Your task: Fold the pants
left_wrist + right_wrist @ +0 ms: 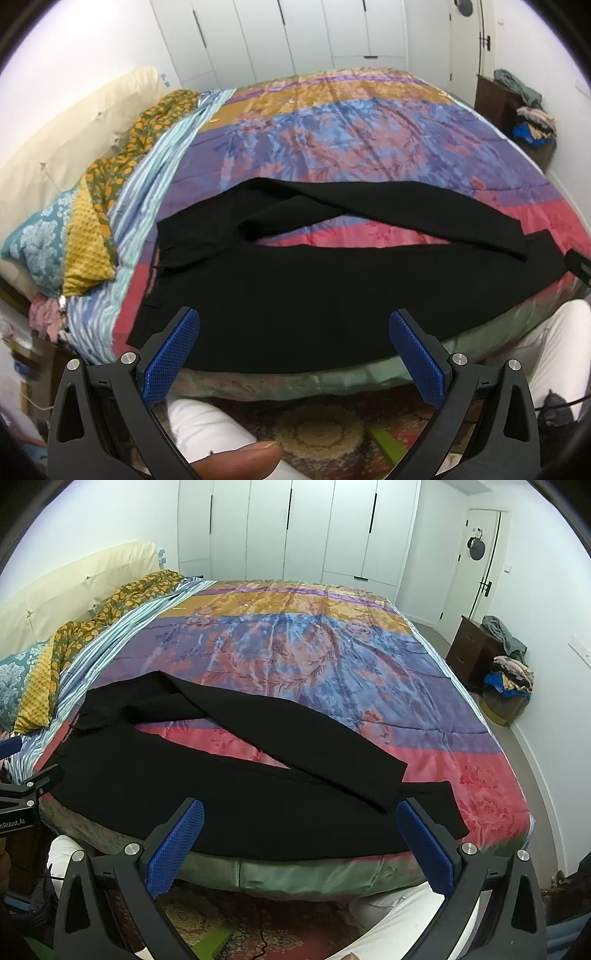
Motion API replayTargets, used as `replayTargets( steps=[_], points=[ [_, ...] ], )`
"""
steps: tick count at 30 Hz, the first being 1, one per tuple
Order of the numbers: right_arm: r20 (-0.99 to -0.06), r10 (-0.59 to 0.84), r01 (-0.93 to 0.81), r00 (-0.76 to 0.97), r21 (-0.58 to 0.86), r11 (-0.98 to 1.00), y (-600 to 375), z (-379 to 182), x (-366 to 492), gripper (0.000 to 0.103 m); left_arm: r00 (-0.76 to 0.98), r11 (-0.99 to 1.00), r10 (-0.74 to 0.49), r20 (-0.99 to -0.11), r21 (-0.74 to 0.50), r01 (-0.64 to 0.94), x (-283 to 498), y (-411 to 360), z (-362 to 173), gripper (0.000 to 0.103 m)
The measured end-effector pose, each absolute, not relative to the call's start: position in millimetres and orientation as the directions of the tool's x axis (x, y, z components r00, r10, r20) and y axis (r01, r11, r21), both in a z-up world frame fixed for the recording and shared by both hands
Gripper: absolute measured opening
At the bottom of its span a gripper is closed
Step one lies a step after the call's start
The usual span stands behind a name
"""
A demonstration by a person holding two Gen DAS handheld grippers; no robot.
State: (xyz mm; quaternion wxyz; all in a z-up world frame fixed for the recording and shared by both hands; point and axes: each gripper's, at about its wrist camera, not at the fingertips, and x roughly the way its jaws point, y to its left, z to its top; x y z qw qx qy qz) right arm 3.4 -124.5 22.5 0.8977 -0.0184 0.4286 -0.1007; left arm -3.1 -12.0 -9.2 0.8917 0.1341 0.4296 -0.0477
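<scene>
On the bedspread point(332, 646), black pants point(295, 295) just beyond both wide-open, empty grippers point(293, 354) point(299, 842).

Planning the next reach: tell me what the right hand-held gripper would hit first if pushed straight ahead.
Most likely the black pants, on the leg lying along the near edge of the bed. The right hand-held gripper is open and points at that leg; depth is uncertain through the fisheye.

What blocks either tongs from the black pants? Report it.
Nothing visible. The left tongs and right tongs are open at the near bed edge, with the black pants spread directly ahead.
</scene>
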Motion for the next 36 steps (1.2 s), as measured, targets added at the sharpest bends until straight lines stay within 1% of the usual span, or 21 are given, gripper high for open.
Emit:
replayTargets(
  steps=[2, 6, 12, 16, 23, 30, 34, 36],
  points=[
    [-0.765, -0.196, 0.163, 0.614, -0.121, 0.979, -124, 23, 3, 0.103, 0.650, 0.952, 0.076, -0.757, 0.248, 0.177, -4, -13, -7, 0.103],
    [-0.766, -0.197, 0.165, 0.612, -0.120, 0.979, -124, 22, 3, 0.103, 0.719, 0.939, 0.174, -0.673, 0.335, 0.085, -3, -5, 5, 0.102],
    [-0.766, -0.200, 0.161, 0.611, -0.128, 0.979, -122, 22, 3, 0.103, 0.764, 0.934, 0.267, -0.588, 0.352, -0.056, 11, 23, 33, 0.103],
    [-0.766, -0.199, 0.160, 0.611, -0.126, 0.979, -123, 21, 4, 0.103, 0.765, 0.938, 0.284, -0.578, 0.332, -0.098, 18, 39, 48, 0.103],
    [-0.766, -0.203, 0.161, 0.609, -0.132, 0.978, -123, 20, 6, 0.103, 0.761, 0.956, 0.272, -0.589, 0.259, -0.142, 18, 60, 74, 0.102],
    [-0.765, -0.198, 0.150, 0.612, -0.134, 0.980, -121, 17, 8, 0.103, 0.769, 0.981, 0.183, -0.613, 0.161, -0.105, 18, 70, 96, 0.102],
    [-0.768, -0.198, 0.149, 0.609, -0.134, 0.980, -121, 15, 9, 0.103, 0.766, 0.998, 0.042, -0.642, 0.063, -0.002, 15, 63, 105, 0.102],
    [-0.767, -0.199, 0.152, 0.610, -0.133, 0.979, -120, 15, 8, 0.103, 0.754, 0.996, -0.057, -0.654, 0.018, 0.090, 10, 52, 107, 0.102]
  ],
)
